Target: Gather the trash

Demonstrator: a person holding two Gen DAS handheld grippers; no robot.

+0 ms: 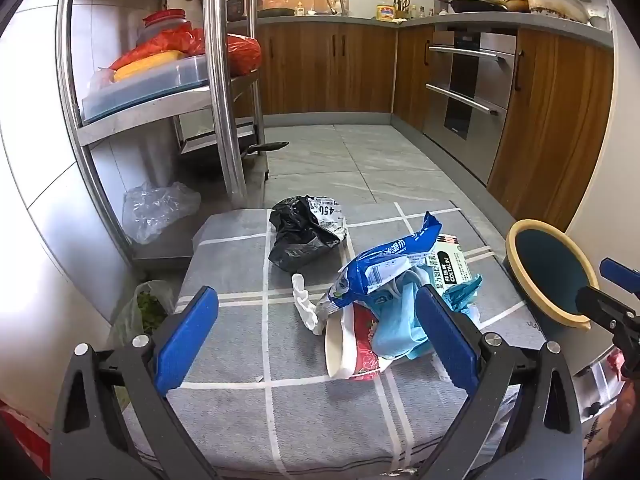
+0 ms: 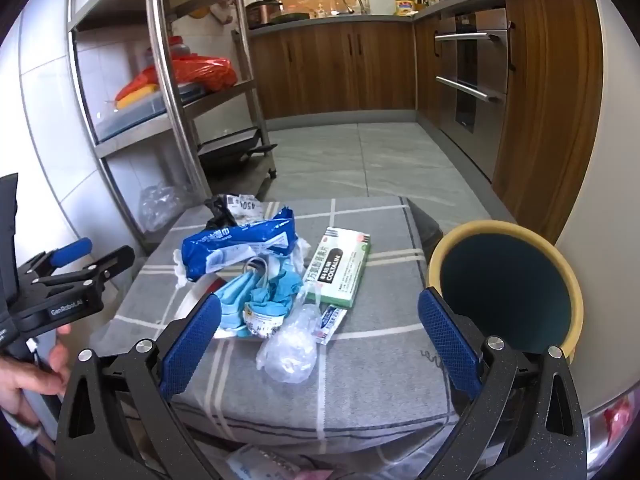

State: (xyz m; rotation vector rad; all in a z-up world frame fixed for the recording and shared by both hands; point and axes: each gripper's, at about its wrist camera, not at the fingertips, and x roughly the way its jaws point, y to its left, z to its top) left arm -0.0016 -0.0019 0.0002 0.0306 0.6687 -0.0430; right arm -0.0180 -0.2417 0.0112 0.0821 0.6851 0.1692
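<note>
Both grippers idle: left gripper (image 1: 316, 336) has jaws spread wide with nothing between them, right gripper (image 2: 320, 338) likewise wide and empty. Trash sits heaped on a grey checked cloth (image 1: 240, 320) covering a table; the table itself is fully hidden under it, and the cloth's near edge is cut off by the gripper bodies in both views. Pile is mid-cloth toward the right edge: blue wet-wipe pack (image 2: 236, 246) on top, crumpled light blue face masks (image 2: 256, 296) under it, green-white COLTALIN medicine box (image 2: 340, 268) just beside on the right, part hidden behind the pack in the left view. Red-white paper cup (image 1: 352, 344) lies on its side under the masks; seen only from the left wrist, print unreadable. Clear plastic wrap (image 2: 288, 344) is at the near side of the pile, touching a small sachet (image 2: 330, 322) whose text is too small to read. White crumpled strip (image 1: 304, 304) sits left of the cup; can't tell what it is. Black plastic bag (image 1: 300, 236) with a printed label sits apart toward the far edge, mostly blocked by the wipe pack in the right view. Bin with yellow rim (image 2: 504, 284) and dark inside is just off the right edge of the table; its base is out of view and the inside too dark to read. Steel shelf rack (image 1: 224, 80) stands behind on the left.
</note>
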